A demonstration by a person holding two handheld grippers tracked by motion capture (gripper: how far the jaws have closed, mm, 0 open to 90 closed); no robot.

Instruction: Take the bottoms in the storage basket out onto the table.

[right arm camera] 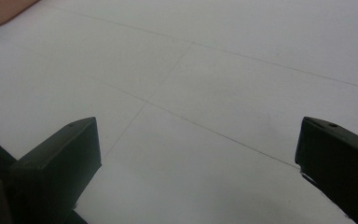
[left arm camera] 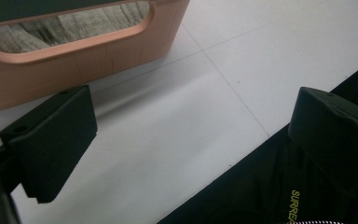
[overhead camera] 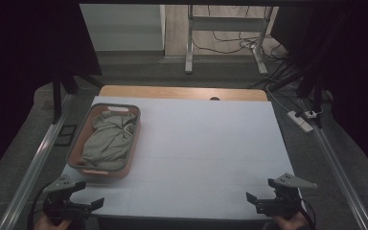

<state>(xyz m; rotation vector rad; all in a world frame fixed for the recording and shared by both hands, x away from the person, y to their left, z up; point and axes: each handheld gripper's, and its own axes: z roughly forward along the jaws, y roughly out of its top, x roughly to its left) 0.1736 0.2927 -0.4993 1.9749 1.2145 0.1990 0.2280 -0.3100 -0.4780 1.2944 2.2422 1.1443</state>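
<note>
An orange basket with a grey rim stands on the left of the white table, and a crumpled grey-green cloth lies inside it. My left gripper hovers at the table's near left corner, just in front of the basket, with its jaws wide apart and nothing between them. In the left gripper view the basket's handle slot shows the cloth behind it. My right gripper is at the near right corner, open and empty over the bare white surface.
Metal rails run along both sides of the table. A power strip and cables lie on the floor at the right, a desk frame stands beyond the far edge. Dark clothing is below the left gripper.
</note>
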